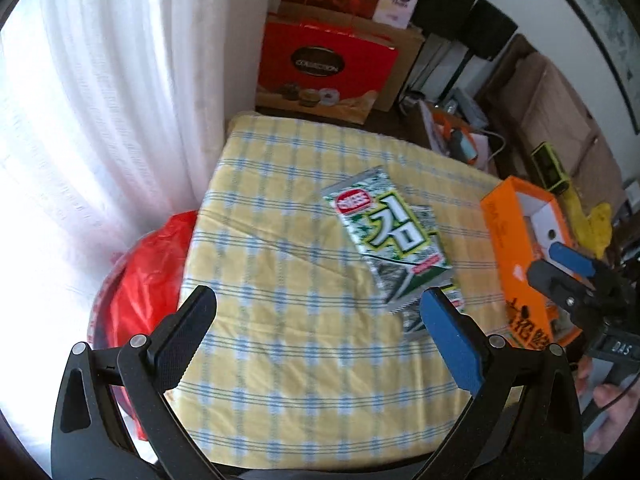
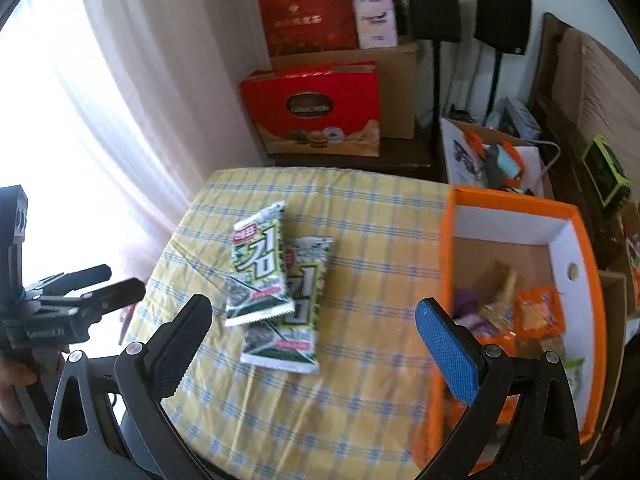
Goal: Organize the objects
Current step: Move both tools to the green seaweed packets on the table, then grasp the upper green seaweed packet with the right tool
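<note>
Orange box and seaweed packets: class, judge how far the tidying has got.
Done: several snack packets already lie inside the orange box. In hand: nothing; the left tongs and right tongs are both open and empty above the checked cloth. Left: two seaweed packets, the upper packet overlapping the lower packet, remain on the cloth beside the box.

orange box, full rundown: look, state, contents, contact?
The orange box is open-topped cardboard, orange outside, white inner walls, brown floor, with a round hole in one wall. It sits at the edge of the checked tablecloth. Inside lie several snack packets, orange and purple, blurred. Neither gripper touches it.
</note>
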Available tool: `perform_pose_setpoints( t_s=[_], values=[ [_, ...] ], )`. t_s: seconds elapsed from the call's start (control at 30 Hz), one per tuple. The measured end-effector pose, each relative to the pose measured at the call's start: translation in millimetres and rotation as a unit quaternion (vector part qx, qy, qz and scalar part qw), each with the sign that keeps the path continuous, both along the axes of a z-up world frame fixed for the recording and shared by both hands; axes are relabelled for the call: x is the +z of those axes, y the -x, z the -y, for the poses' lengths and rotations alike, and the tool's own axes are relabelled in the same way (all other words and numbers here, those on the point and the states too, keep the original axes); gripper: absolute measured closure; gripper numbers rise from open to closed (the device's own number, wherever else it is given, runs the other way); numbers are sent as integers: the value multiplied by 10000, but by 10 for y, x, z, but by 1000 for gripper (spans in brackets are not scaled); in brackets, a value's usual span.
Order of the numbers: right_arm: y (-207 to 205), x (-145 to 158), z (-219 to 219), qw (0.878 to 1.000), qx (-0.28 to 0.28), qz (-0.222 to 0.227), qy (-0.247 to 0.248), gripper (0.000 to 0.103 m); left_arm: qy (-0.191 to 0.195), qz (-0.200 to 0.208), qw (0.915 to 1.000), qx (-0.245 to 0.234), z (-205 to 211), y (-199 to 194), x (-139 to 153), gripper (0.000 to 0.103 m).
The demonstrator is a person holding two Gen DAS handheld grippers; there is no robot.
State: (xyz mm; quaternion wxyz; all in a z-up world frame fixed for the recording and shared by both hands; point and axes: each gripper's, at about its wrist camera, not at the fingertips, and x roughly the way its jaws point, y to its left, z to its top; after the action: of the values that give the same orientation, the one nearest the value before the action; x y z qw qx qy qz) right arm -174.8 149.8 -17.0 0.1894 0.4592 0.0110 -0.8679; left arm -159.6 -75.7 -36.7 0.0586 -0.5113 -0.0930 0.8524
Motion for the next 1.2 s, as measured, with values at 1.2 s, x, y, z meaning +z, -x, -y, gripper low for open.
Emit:
perform_pose_setpoints(
  t_s=[1.2],
  values=[
    [636, -1042, 1246, 9894, 462, 369, -1329, 0, -214, 162, 9962, 826, 895, 63, -598, 1]
  ],
)
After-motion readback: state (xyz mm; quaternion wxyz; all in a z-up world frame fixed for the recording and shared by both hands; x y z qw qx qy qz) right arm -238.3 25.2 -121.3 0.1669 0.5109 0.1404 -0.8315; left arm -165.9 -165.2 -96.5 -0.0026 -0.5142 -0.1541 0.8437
